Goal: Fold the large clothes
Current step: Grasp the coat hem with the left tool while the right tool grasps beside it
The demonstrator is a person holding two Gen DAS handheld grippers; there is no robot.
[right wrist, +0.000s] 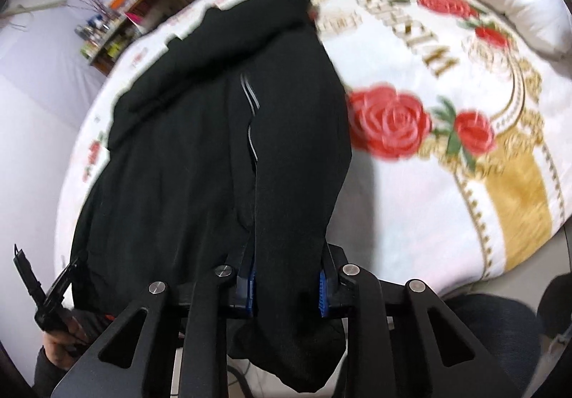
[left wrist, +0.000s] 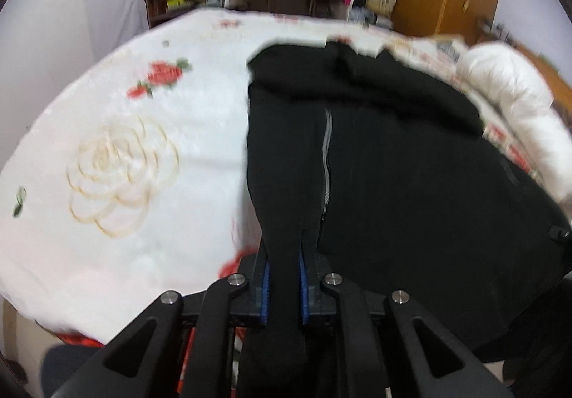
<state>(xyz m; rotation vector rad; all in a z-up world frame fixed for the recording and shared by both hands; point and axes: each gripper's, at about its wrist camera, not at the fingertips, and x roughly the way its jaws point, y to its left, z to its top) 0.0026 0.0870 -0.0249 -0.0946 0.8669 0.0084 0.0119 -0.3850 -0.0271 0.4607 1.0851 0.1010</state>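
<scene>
Black zip jacket sprawls across rose-print blanket on bed. Left gripper pinches near hem; right gripper clamps bunched hem, fabric lifted taut.

Rose-print blanket, white duvet
</scene>
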